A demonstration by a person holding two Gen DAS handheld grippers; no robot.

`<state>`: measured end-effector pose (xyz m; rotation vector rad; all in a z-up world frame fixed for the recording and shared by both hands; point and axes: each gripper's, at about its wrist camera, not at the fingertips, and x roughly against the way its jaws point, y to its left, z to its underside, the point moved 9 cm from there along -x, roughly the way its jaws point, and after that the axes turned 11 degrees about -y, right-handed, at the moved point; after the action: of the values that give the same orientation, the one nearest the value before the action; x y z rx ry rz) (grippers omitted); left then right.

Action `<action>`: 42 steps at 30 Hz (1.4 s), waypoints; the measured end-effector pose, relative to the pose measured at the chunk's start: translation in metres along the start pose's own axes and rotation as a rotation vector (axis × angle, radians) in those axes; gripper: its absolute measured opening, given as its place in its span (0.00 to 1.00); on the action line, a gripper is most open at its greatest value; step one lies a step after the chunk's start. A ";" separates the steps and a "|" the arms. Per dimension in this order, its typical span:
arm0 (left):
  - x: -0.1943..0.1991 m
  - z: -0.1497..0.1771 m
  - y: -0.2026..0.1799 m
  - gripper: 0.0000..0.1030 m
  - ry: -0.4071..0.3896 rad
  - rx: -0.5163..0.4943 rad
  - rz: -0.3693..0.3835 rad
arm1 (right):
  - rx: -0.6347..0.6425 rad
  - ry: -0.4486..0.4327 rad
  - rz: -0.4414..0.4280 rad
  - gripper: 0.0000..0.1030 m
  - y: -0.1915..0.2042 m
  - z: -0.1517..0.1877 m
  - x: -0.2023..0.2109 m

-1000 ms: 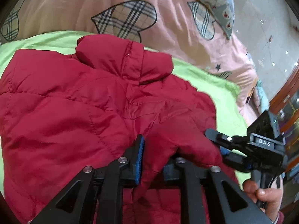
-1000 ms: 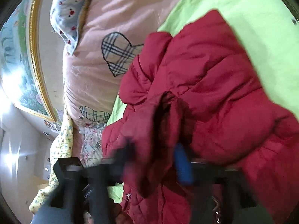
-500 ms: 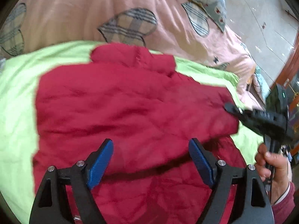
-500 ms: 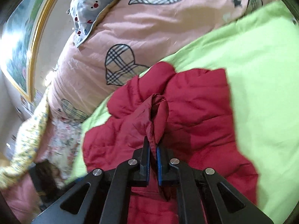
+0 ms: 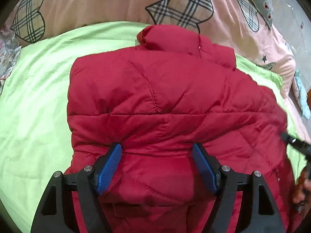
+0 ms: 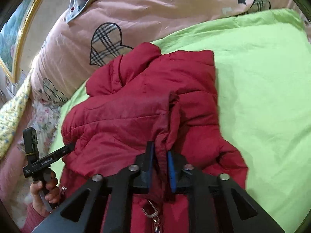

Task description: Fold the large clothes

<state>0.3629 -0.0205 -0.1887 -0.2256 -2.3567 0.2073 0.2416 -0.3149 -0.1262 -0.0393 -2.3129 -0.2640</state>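
A red puffer jacket (image 5: 165, 101) lies on a lime-green bed sheet (image 5: 35, 101), collar toward the pink duvet, one side folded over its middle. My left gripper (image 5: 157, 167) is open, its blue pads spread over the jacket's lower part, holding nothing. My right gripper (image 6: 160, 161) is shut on a bunched fold of the jacket (image 6: 147, 104), at the cuff end of a sleeve, and lifts it slightly. The left gripper also shows in the right wrist view (image 6: 58, 153) at the jacket's left edge.
A pink duvet with plaid hearts (image 5: 120, 2) is heaped behind the jacket, also in the right wrist view (image 6: 136, 13). Floral bedding (image 6: 17, 104) lies at the left. A zipper pull (image 6: 149, 211) hangs below the right gripper. Bare green sheet (image 6: 262, 89) stretches to the right.
My left gripper let go of the jacket fold and opened, then drew back over the lower part. The fold now lies flat. My right gripper stayed shut on its fold.
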 end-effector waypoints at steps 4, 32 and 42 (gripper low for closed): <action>0.007 0.002 -0.001 0.73 0.003 -0.012 -0.004 | 0.090 -0.149 0.107 0.21 0.009 -0.024 0.035; -0.013 -0.005 0.003 0.75 0.020 -0.007 -0.071 | 0.193 0.030 0.144 0.31 0.018 0.025 -0.027; -0.015 -0.002 -0.001 0.76 0.025 -0.037 -0.095 | 0.185 0.035 0.138 0.31 0.017 0.025 -0.032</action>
<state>0.3742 -0.0242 -0.1972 -0.1328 -2.3412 0.1141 0.2471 -0.2919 -0.1632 -0.1005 -2.2784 0.0199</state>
